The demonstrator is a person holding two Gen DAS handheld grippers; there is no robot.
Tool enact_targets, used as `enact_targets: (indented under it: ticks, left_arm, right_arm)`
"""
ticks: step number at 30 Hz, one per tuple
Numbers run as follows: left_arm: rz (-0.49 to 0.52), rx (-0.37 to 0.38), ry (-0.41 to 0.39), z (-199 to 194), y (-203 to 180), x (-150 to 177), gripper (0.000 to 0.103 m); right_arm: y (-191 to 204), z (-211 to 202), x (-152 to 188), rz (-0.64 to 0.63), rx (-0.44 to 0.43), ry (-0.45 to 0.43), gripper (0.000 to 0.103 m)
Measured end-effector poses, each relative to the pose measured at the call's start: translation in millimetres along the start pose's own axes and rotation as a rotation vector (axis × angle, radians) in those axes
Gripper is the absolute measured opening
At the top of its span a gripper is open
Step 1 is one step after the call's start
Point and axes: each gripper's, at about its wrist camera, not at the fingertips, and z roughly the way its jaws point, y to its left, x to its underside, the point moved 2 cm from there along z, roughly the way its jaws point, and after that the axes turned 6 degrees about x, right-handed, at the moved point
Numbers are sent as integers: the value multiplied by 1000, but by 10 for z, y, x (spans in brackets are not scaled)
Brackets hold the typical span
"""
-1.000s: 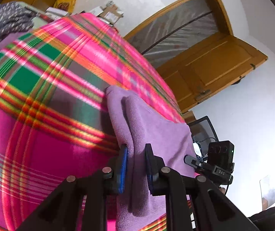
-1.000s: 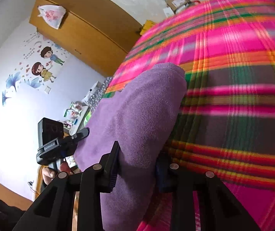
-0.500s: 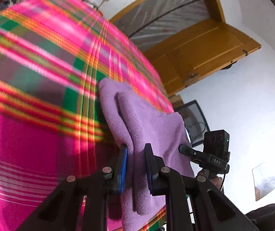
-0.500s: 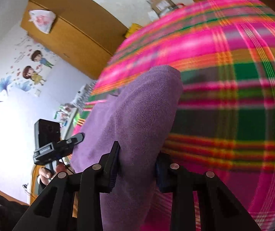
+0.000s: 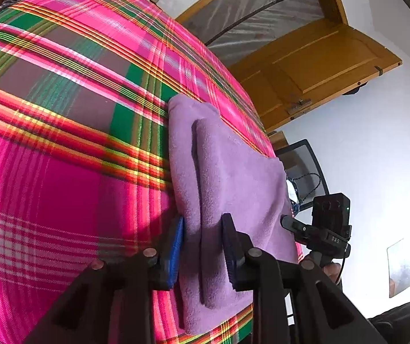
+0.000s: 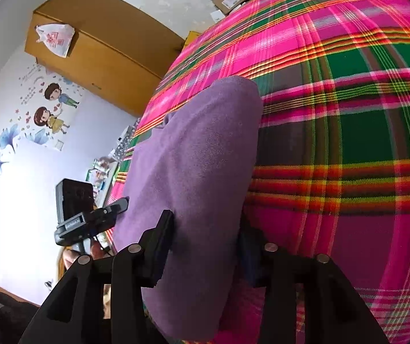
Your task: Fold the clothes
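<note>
Gripping the purple cloth (image 5: 227, 172) on the plaid blanket (image 5: 61, 114), I had both tools clenched on its near edge: the left tool (image 5: 202, 246) on a doubled layer, the right tool (image 6: 205, 240) on a thick roll. I judged that uneven pulling could slide those layers apart and skew the fold.

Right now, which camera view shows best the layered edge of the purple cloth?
The left wrist view: the purple cloth shows stacked folded edges between the left tongs. The right wrist view shows only one smooth rounded fold between the right tongs.
</note>
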Motion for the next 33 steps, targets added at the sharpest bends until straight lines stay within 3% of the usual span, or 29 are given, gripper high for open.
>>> enact_targets:
  ticks: [7,16,33]
  left_arm:
    - [47,-18,-16,21,-170,-35,19]
    - [128,-3,-16,69,-487,-175,18]
    - [247,59,95,1093,-1147,-621,18]
  right_arm:
    - [21,-94,5,-22,-3,-41,34]
    - [13,-368,-94,-55,13,-102,33]
    - [-565,-1090,-592,-58,166,-199,33]
